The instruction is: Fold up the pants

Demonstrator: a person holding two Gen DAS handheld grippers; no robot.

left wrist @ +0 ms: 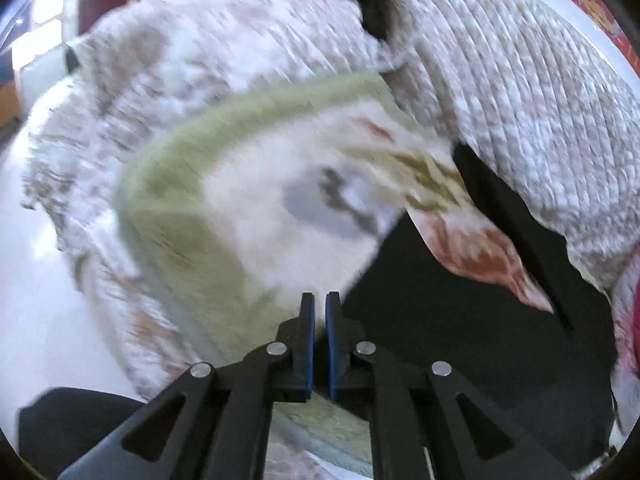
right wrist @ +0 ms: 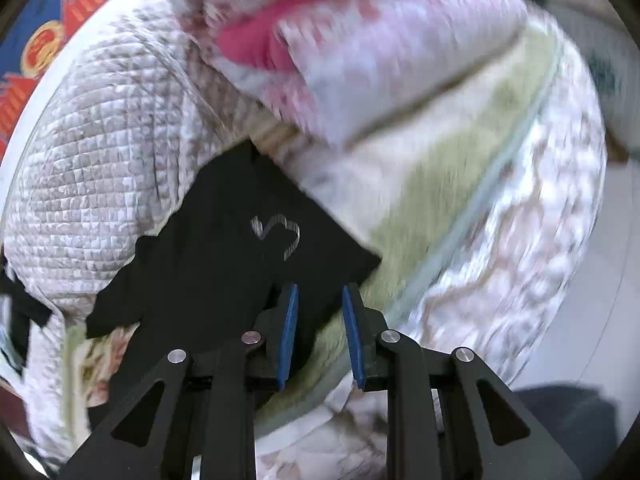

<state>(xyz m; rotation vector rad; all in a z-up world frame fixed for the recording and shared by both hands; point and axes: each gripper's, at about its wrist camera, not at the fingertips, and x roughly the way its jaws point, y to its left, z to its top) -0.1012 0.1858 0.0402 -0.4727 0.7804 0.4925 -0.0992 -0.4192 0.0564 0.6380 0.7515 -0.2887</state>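
The black pants (right wrist: 224,248) lie on the bed, with a silver number print (right wrist: 280,236) on the cloth. In the left wrist view the pants (left wrist: 460,320) spread dark to the right of the fingers. My left gripper (left wrist: 320,304) has its blue pads almost together with only a thin gap, and nothing shows between them. It hovers over the green-bordered blanket beside the pants' edge. My right gripper (right wrist: 319,296) is open, with its pads apart over the pants' right corner and holds nothing. Both views are blurred by motion.
A green-bordered floral blanket (left wrist: 248,208) covers the bed; it also shows in the right wrist view (right wrist: 440,184). A grey-white quilted cover (left wrist: 520,92), seen too in the right wrist view (right wrist: 92,152), is bunched behind the pants. A pink-edged pillow (right wrist: 360,48) lies further back.
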